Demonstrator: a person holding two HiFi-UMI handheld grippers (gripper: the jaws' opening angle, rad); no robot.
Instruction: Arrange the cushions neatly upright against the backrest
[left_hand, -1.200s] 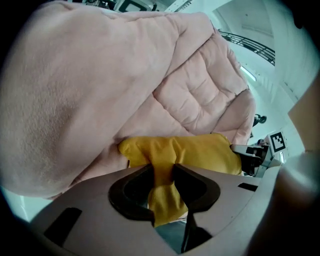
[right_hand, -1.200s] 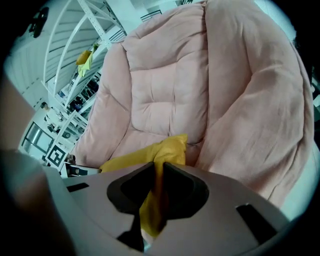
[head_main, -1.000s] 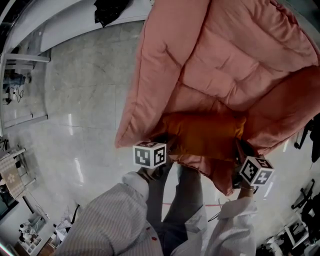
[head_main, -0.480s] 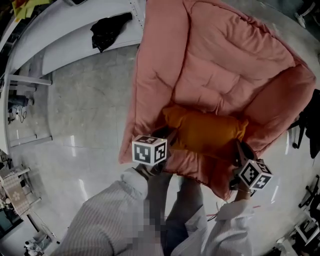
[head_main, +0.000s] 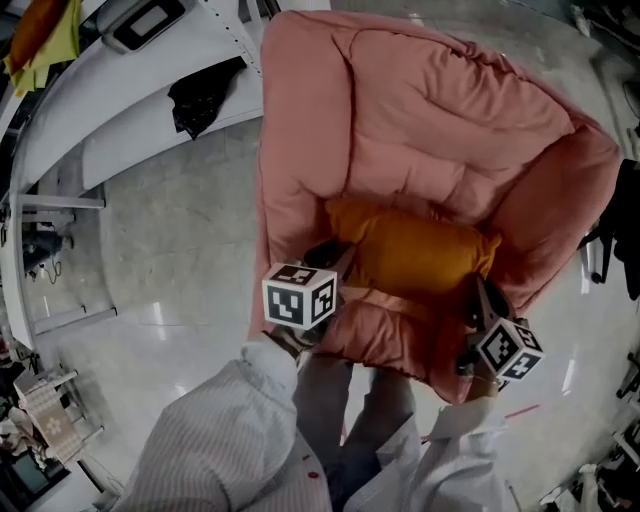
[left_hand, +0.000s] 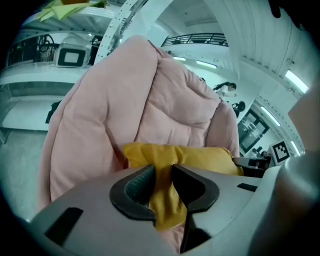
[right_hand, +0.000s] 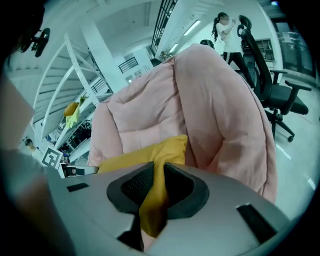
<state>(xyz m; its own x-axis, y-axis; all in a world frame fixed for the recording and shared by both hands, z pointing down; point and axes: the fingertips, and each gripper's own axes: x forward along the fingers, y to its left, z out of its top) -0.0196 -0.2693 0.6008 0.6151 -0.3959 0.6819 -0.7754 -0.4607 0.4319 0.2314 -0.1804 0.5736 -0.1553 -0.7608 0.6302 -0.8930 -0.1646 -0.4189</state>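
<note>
An orange-yellow cushion (head_main: 415, 258) lies across the seat of a big padded pink chair (head_main: 440, 110), in front of its backrest. My left gripper (head_main: 335, 270) is shut on the cushion's left corner; in the left gripper view the yellow cloth (left_hand: 165, 190) is pinched between the jaws. My right gripper (head_main: 478, 300) is shut on the cushion's right corner, and the right gripper view shows a fold of that cloth (right_hand: 156, 192) clamped in its jaws. The cushion (left_hand: 190, 155) stretches between both grippers.
The pink chair's arms (head_main: 290, 200) rise on both sides of the cushion. A white curved counter (head_main: 130, 110) with a black cloth (head_main: 200, 95) on it stands at the upper left. A black office chair (right_hand: 272, 95) stands right of the pink chair. The floor (head_main: 170, 260) is pale and glossy.
Both grippers have lifted the cushion and carried it further into the chair, toward the backrest. The whole chair now shows in the head view.
</note>
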